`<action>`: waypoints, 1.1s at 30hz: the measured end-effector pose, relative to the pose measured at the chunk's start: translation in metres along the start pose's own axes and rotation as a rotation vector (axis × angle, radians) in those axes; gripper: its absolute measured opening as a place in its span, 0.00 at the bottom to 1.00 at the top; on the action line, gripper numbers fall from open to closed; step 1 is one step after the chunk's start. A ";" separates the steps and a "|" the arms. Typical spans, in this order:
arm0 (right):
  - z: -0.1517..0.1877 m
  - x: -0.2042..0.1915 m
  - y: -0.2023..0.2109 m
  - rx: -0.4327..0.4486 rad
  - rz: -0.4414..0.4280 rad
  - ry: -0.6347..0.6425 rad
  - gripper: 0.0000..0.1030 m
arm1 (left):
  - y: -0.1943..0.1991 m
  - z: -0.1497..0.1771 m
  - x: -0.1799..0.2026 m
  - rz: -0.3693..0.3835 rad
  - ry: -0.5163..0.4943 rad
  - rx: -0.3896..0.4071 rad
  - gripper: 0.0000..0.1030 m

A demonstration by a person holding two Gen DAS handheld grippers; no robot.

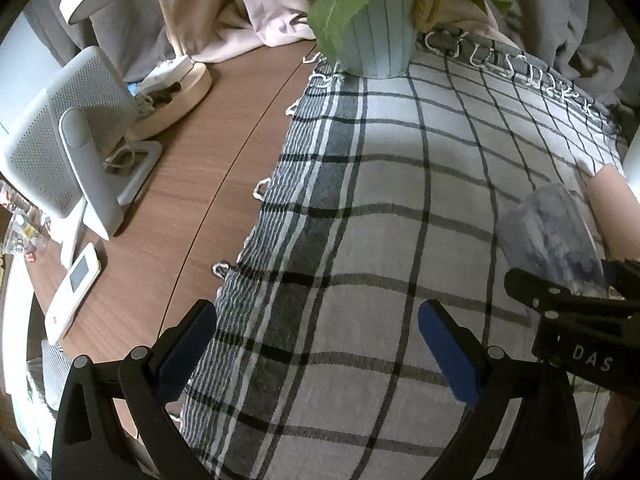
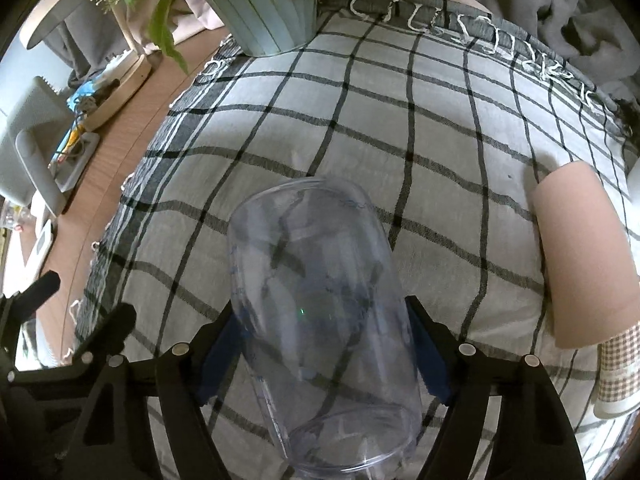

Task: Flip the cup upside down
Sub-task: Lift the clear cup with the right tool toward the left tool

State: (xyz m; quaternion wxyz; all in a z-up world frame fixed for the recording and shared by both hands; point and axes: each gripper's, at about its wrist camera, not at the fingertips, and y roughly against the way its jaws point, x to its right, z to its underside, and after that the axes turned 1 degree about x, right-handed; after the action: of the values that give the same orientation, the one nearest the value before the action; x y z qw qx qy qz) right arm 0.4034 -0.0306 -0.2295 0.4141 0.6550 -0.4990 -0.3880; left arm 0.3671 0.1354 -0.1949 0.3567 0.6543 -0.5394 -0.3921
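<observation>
Blue pads on the right gripper press the clear plastic cup from both sides, at about 9 and 3 o'clock on its wall, so this hand is clamped on the cup and appears to hold it above the checked cloth. The cup's long axis runs nearly straight out along the fingers: one circular end sits close under the camera at 6 o'clock, the other points away toward 12 o'clock and leans a little left. Which end is the mouth I cannot tell for sure through the clear wall. My reading is that the flip turns on this axis, since rolling the wrist would only spin the cup, while pitching the hand would bring one end down. Further out, the left gripper hangs spread wide and empty over the cloth, with the cup at its 3 o'clock, well apart. A pink tube lies at 3 o'clock of the cup, and a pale flower pot stands at 12.
</observation>
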 end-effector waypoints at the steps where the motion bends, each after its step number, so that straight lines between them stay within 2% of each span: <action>1: 0.001 0.000 0.001 -0.002 0.001 -0.008 0.74 | 0.000 0.000 0.000 0.003 -0.004 0.002 1.00; 7: 0.016 0.012 0.022 0.027 -0.003 -0.111 0.74 | 0.010 -0.003 0.004 0.038 -0.026 0.029 1.00; 13: 0.044 0.034 0.055 0.077 0.043 -0.294 0.74 | 0.020 -0.002 0.022 0.085 -0.116 0.052 1.00; 18: 0.074 0.055 0.061 0.080 0.040 -0.476 0.74 | 0.022 -0.001 0.040 0.140 -0.197 0.039 1.00; 21: 0.086 0.061 0.055 0.066 0.047 -0.541 0.74 | 0.023 0.001 0.048 0.142 -0.240 0.043 1.00; 26: 0.097 0.065 0.048 0.051 0.043 -0.581 0.74 | 0.024 0.004 0.054 0.146 -0.270 0.048 1.00; 33: 0.097 0.064 0.038 0.034 0.059 -0.558 0.75 | 0.023 0.012 0.055 0.126 -0.278 0.044 1.00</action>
State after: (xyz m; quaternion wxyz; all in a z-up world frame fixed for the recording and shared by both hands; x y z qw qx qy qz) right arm 0.3143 -0.1140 -0.2345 0.2607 0.5149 -0.6190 -0.5327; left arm 0.3528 0.0769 -0.1863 0.2878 0.5663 -0.6320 -0.4439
